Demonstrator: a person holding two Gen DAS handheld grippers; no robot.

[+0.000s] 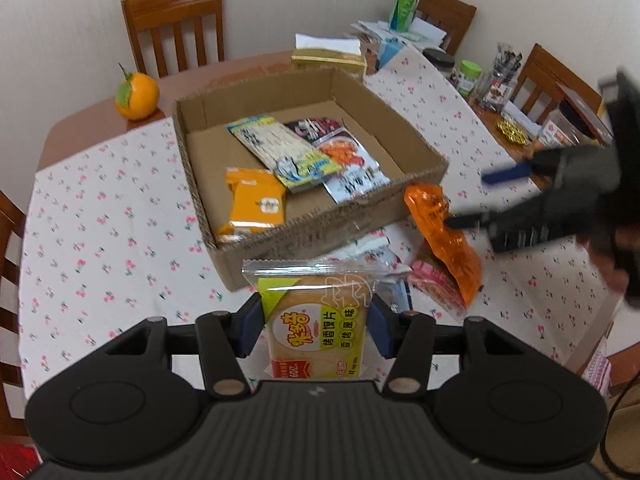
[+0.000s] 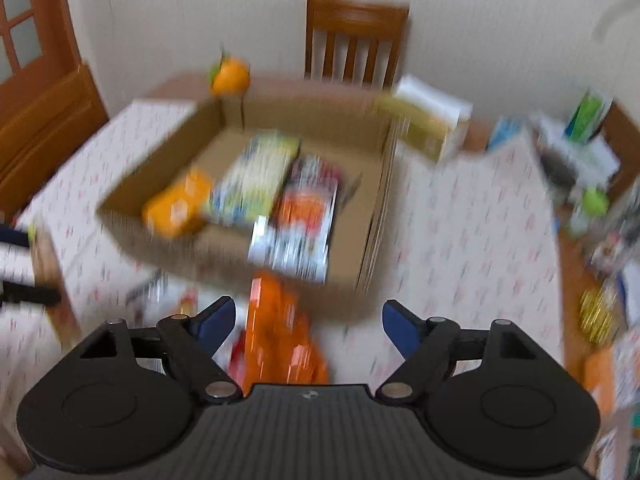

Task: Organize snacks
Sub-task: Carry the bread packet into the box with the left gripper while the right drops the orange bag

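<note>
Yellow-and-clear wrapping marks the toasted bun-slice packet (image 1: 316,320), pinched upright between the blue pads of the left gripper (image 1: 316,322), which is closed on its sides; it is held above the cloth just short of the cardboard box (image 1: 192,184), probably so it can go over the near wall. The right gripper (image 2: 308,322) hangs wide open with nothing held, poised over the orange packet (image 2: 276,336) lying outside the box against its near right corner, likely the next pick. A pink wrapper (image 1: 432,280) lies beside it. Inside the box sit an orange biscuit pack (image 1: 256,204) and two flat sachets. The table (image 1: 80,120) wears a cherry-print cloth (image 1: 100,220); farther off stand a mandarin (image 1: 137,96), jars, papers, wooden chairs and a pale wall.
</note>
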